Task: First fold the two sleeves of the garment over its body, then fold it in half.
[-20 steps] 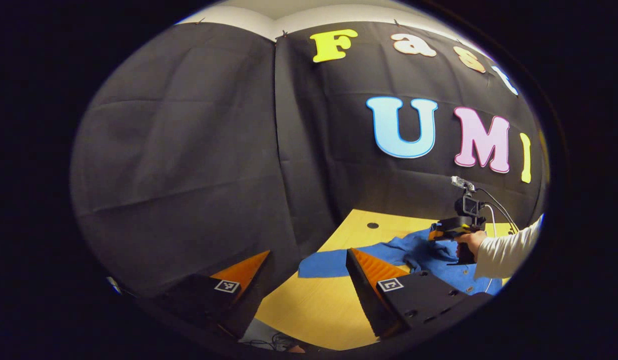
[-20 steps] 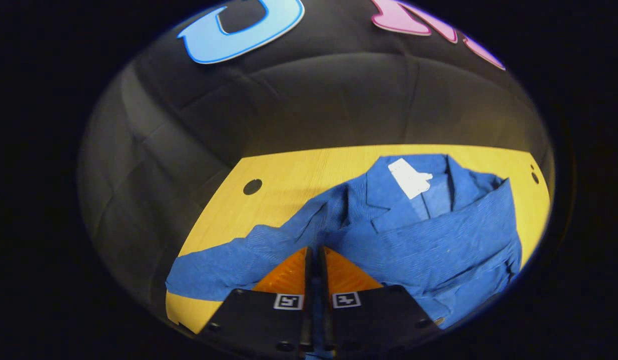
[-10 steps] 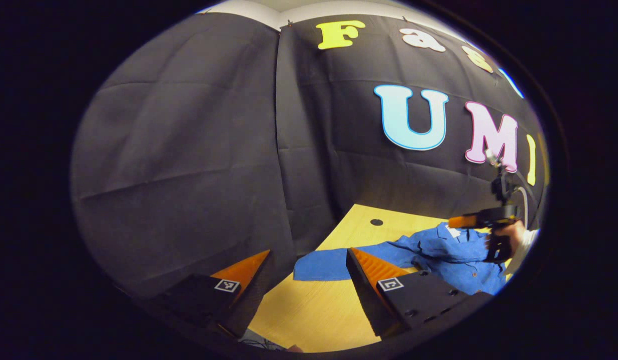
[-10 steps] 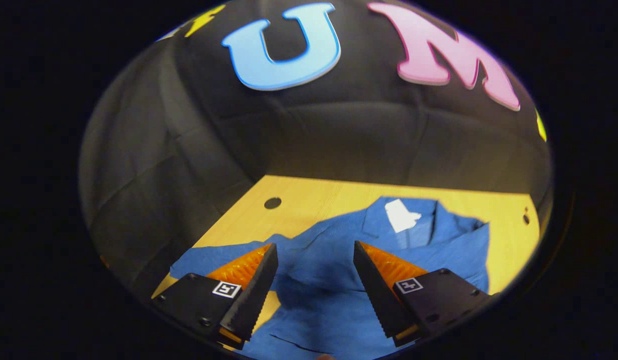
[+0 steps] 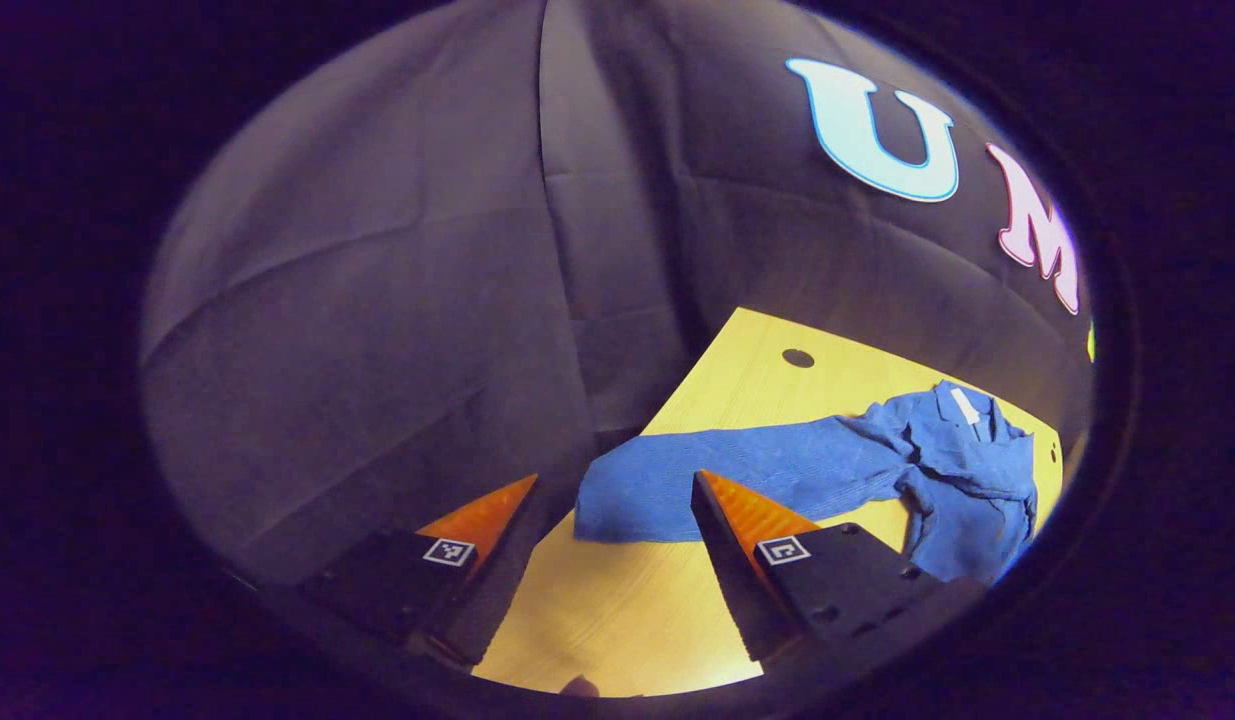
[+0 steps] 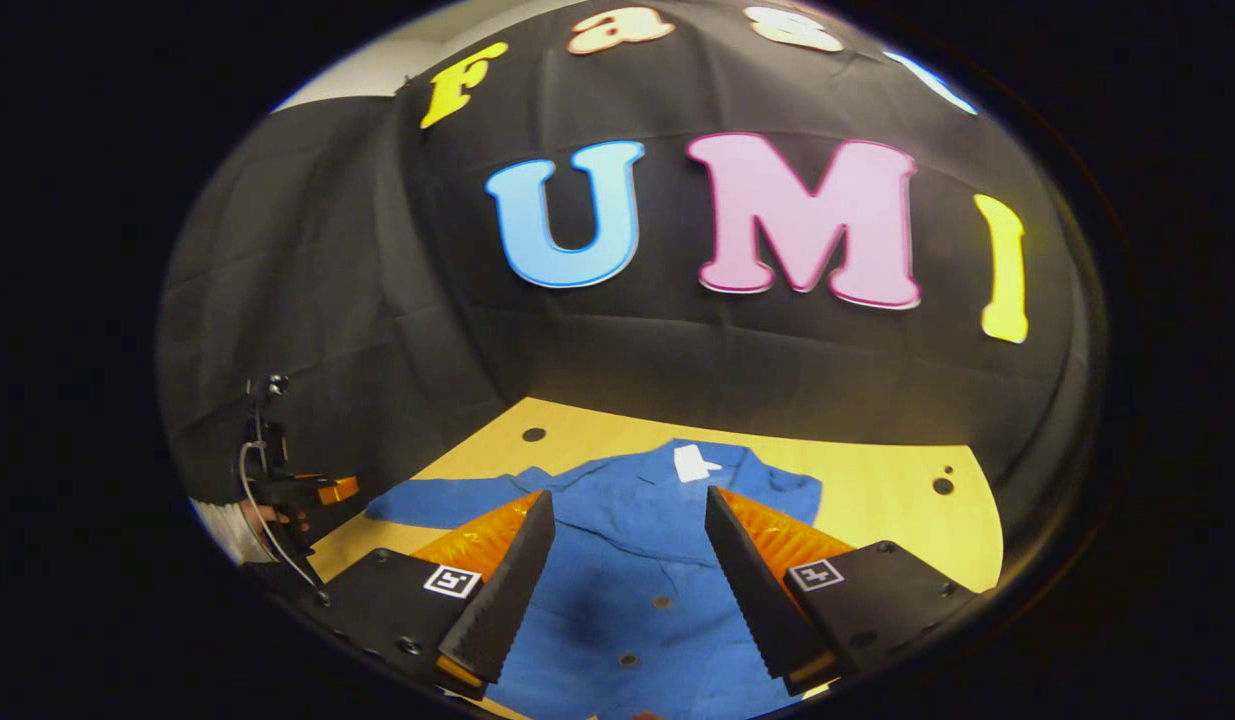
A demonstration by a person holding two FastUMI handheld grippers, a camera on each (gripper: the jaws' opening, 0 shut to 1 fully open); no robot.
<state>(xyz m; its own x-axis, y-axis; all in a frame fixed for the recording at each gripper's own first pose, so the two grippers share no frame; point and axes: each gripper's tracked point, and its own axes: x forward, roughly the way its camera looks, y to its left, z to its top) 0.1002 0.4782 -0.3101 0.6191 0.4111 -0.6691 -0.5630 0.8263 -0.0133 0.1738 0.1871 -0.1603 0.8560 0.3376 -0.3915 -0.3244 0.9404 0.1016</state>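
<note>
The right gripper (image 6: 622, 540), which a second ago was closed on the crumpled blue button-up cotton shirt (image 6: 637, 540), spread its fingers, let go and drew back above the cloth. The left gripper (image 5: 617, 520) tipped down toward the long outstretched blue sleeve (image 5: 717, 480) on the yellow wooden table (image 5: 627, 620).

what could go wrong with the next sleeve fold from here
The left gripper is open just short of the cuff of the outstretched sleeve, which lies near the table edge; a shallow pinch might slip or nudge the cuff over the edge. The garment body looks rumpled in the left gripper view, so dragging the sleeve across could bunch it more. The right gripper hovers open, not pinning anything.
</note>
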